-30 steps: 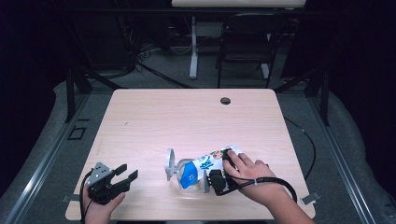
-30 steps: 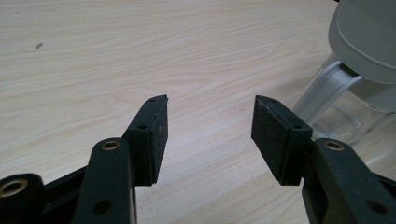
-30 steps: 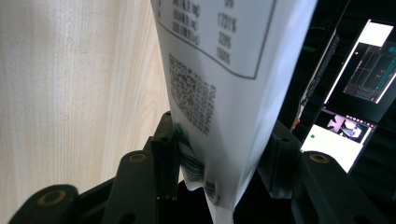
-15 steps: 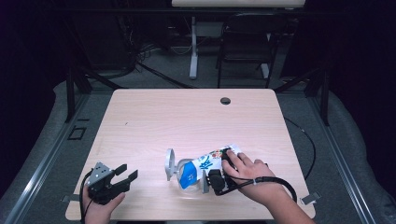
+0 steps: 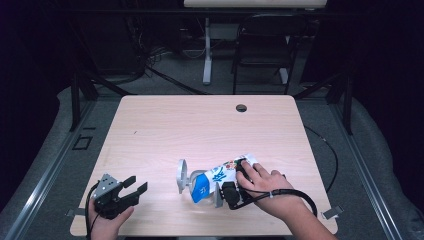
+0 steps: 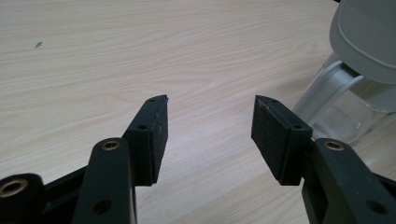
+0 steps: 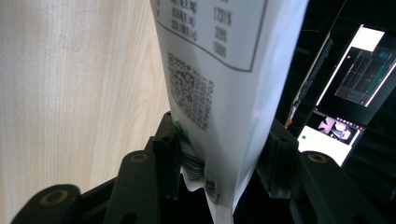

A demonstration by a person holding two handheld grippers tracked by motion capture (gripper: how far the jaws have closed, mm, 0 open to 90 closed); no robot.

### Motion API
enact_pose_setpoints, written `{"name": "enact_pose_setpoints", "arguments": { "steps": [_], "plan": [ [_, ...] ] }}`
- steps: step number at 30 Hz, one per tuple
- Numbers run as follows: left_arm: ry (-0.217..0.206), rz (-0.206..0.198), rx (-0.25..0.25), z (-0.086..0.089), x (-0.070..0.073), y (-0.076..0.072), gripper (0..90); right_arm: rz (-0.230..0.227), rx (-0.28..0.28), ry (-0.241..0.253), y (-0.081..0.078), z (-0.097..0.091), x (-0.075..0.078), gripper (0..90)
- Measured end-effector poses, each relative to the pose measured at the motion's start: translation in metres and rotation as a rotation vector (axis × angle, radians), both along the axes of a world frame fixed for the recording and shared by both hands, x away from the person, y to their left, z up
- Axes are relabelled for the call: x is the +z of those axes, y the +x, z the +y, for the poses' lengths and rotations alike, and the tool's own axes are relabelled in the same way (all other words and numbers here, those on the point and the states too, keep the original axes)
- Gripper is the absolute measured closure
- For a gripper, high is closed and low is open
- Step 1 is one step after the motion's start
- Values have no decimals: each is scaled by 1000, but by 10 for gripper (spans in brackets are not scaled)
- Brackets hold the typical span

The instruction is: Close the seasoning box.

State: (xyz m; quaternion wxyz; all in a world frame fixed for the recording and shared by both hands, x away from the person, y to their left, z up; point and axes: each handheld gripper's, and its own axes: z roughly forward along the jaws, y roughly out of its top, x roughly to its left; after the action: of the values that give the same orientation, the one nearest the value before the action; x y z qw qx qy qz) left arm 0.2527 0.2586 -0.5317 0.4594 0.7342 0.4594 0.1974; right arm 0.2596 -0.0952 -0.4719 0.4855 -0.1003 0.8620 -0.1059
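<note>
Right gripper (image 7: pixel 219 154) clamps the white pouch (image 5: pixel 222 176), tilted at the table's (image 5: pixel 200 125) near edge, apparently over a clear jug (image 5: pixel 186 179). Left gripper (image 5: pixel 134 189) rests near-left, jaws apart, empty.

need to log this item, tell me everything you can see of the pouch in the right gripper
The pouch is a glossy white-and-blue bag with colourful print, a nutrition table and a QR code on its back. It is tilted, its blue end at the mouth of a clear pitcher on the table. The right gripper clamps its lower edge.
</note>
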Motion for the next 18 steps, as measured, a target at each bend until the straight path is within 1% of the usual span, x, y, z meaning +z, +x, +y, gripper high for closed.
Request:
{"name": "enact_pose_setpoints", "arguments": {
  "steps": [8,10,18],
  "plan": [
    [2,0,0,0,0,0,465,3,6,5,0,0,1,572],
    [3,-4,0,1,1,0,465,-1,3,-6,0,1,2,572],
    [3,-2,-2,1,1,0,465,-2,7,-2,0,1,2,575]
  ]
}}
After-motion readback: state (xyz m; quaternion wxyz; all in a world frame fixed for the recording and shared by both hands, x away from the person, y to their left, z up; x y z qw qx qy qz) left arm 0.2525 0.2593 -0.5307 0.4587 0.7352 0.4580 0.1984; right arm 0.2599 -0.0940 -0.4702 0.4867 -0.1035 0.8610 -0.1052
